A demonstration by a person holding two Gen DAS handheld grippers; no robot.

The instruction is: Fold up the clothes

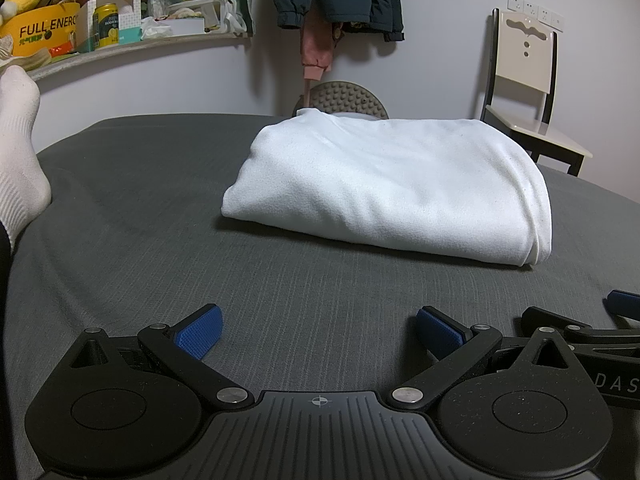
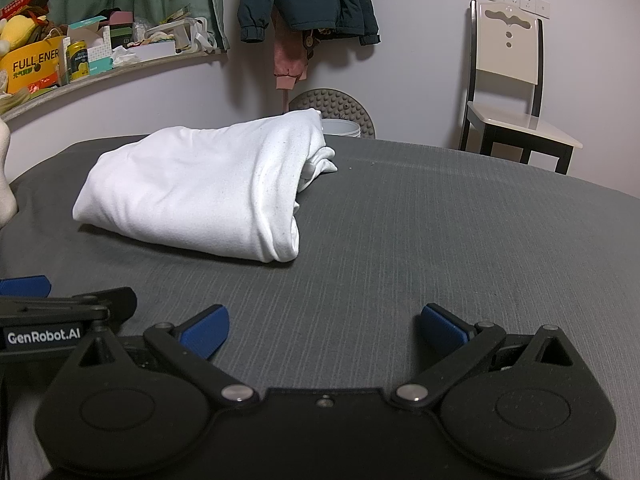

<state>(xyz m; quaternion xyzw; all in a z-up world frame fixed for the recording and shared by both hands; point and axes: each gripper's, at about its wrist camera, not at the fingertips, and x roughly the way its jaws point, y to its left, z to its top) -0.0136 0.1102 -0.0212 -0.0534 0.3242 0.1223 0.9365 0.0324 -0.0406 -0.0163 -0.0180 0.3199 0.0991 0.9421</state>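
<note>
Nearest, left gripper and right gripper side by side low over the grey bed, jaws of both spread wide and empty. Farther off, mid-bed, white garment already folded into a thick bundle, loose layers bunched at its right end. Probably best finished by tucking that untidy end under and pressing flat, without dragging the stack.
</note>
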